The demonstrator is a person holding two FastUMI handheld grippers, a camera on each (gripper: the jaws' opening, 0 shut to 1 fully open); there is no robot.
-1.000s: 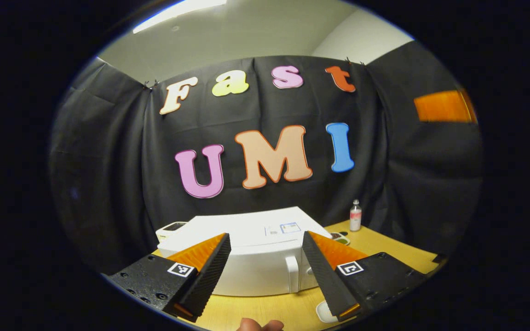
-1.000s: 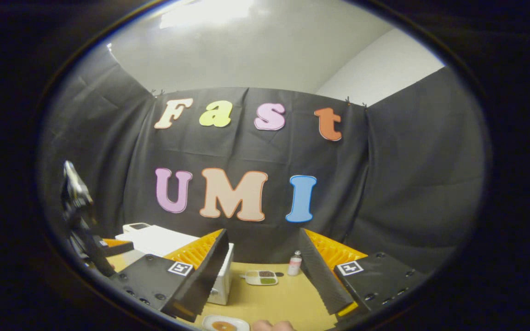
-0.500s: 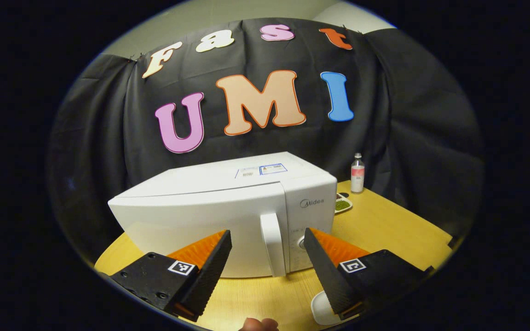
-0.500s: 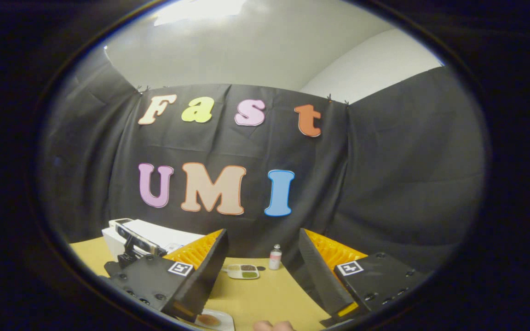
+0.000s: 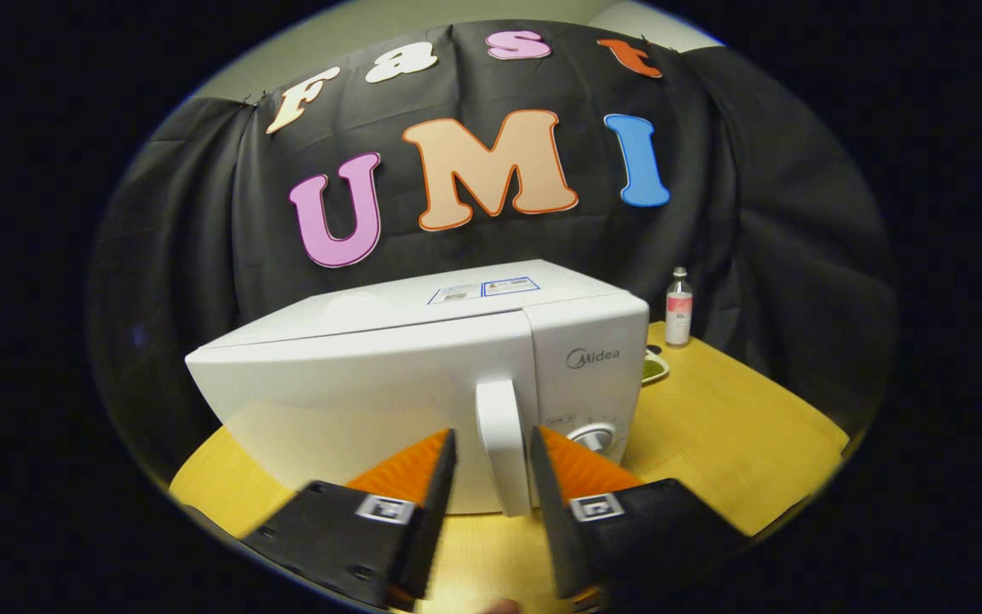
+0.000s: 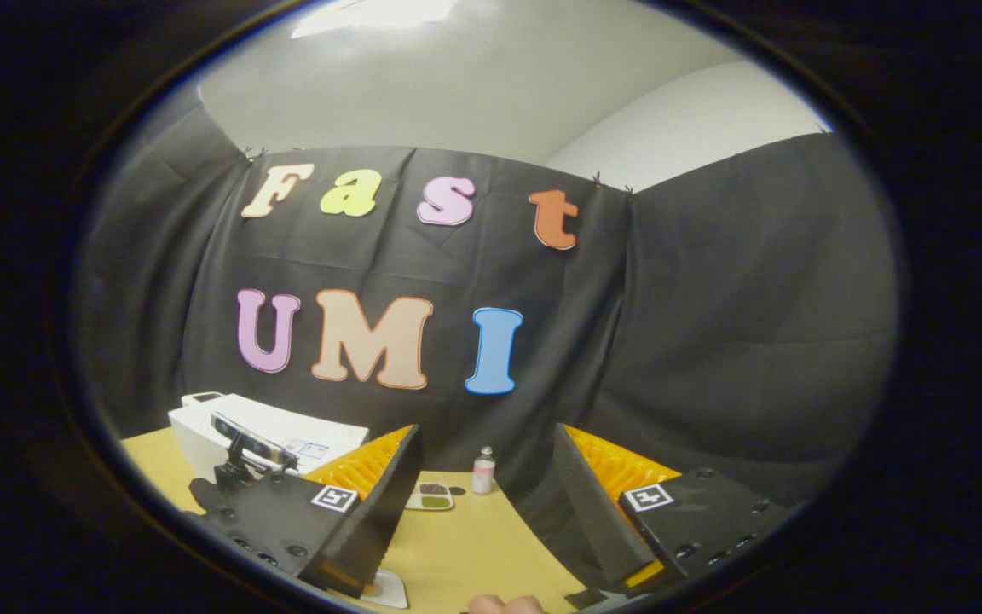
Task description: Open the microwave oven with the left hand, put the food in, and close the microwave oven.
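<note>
L gripper [image 5: 491, 477] jaws being narrowed since half-sec ago, now bracketing door handle [image 5: 501, 448] of shut microwave [image 5: 389, 375] w/o visible contact, prob. for pull. R gripper [image 6: 482, 503] being held wide open, empty, above table [image 6: 474, 546]; food unseen.

A small clear bottle [image 5: 678, 307] with a pale pink label and a light cap stands upright near the back of the yellow wooden table [image 5: 738, 426], close to the black cloth wall [image 5: 781, 256]. In the right gripper view the same bottle [image 6: 482, 472] is just beside a small white divided dish [image 6: 432, 495], which holds a dark portion and a green portion in separate compartments. In the left gripper view part of that dish [image 5: 653, 368] shows on the table, nearer than the bottle. Above the cloth, a pale ceiling [image 6: 491, 77] carries a bright light panel [image 6: 372, 13].
</note>
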